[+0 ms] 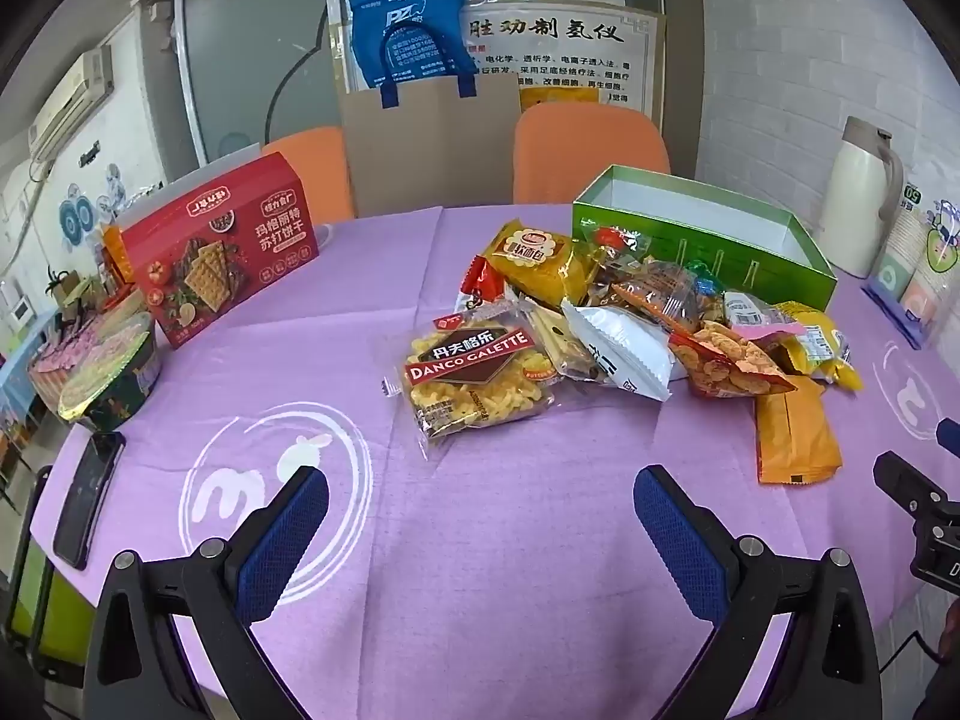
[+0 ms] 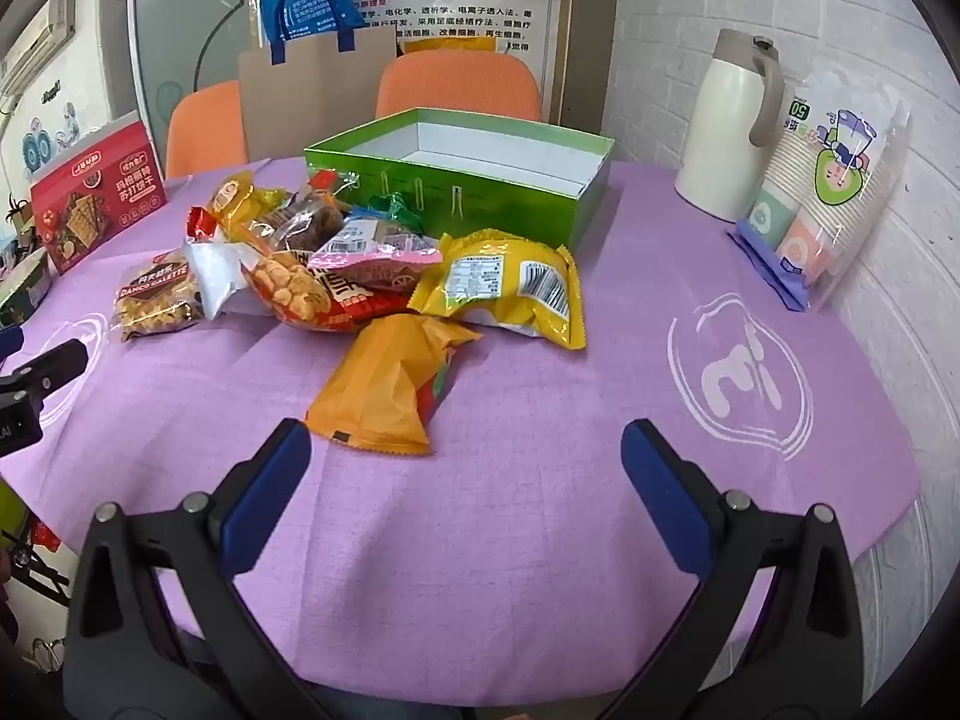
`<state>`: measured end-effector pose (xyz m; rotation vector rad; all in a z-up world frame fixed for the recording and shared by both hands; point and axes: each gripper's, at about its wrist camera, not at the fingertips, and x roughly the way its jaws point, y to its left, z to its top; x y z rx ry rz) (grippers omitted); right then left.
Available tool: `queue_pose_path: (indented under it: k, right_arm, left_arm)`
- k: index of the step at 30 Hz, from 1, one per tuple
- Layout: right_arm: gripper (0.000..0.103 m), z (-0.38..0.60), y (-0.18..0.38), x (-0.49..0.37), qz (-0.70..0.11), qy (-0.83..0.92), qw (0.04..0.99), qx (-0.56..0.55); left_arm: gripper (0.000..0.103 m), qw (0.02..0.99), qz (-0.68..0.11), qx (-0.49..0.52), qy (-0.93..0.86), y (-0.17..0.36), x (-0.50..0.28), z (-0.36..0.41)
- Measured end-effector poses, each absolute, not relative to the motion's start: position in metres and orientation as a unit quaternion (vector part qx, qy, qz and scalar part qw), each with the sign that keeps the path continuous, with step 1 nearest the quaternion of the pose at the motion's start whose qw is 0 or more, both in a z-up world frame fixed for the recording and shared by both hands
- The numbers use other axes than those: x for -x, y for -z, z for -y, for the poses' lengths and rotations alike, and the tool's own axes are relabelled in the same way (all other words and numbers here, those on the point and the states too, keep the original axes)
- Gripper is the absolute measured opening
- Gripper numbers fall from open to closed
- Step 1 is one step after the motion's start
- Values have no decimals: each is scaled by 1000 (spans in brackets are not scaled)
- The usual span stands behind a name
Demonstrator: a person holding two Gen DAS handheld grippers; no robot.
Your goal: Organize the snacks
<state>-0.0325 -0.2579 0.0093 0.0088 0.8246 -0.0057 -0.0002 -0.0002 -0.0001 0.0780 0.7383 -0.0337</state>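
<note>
A pile of snack packets lies mid-table on the purple cloth: a Danco Galette pack (image 1: 477,375) (image 2: 157,300), a white packet (image 1: 621,348), an orange packet (image 1: 792,435) (image 2: 390,384) and a yellow packet (image 2: 510,282). Behind the pile stands an open green box (image 1: 708,240) (image 2: 468,180), empty inside. My left gripper (image 1: 480,510) is open and empty, short of the Danco pack. My right gripper (image 2: 465,468) is open and empty, just short of the orange packet.
A red cracker box (image 1: 228,252) (image 2: 96,198) and a round tin (image 1: 102,372) stand at the left, a phone (image 1: 90,495) near the left edge. A white thermos (image 2: 729,126) and a pack of paper cups (image 2: 834,186) stand at the right by the wall. Orange chairs (image 1: 591,150) stand behind the table.
</note>
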Motion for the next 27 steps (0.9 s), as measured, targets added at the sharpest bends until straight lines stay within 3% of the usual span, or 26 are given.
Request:
queue_pose_path:
  k: [27]
  right_arm:
    - [103, 256, -4, 27, -415, 11, 910, -2]
  left_arm:
    - [103, 925, -378, -28, 22, 9, -5, -1]
